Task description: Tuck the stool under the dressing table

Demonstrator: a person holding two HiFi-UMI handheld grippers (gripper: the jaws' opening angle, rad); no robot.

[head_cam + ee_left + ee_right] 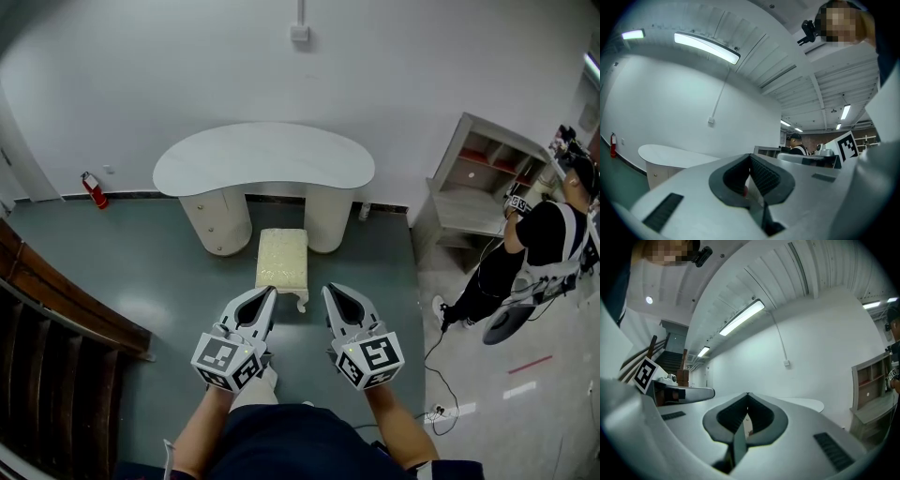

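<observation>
Sitting half under the table [263, 157], the stool [282, 259] is awaiting its push. Left gripper [271, 292] and right gripper [327, 291] are hovering behind it — jaws together, empty.

The left gripper [272, 292] and right gripper [326, 289] share pale grey, teardrop-shaped shells, with black ribbed pads [765, 176] lining a dark hollow. Behind each sits a white block printed with black square markers: the left cube [228, 362] and the right cube [367, 358]. The person wears dark navy clothing [300, 441].
</observation>
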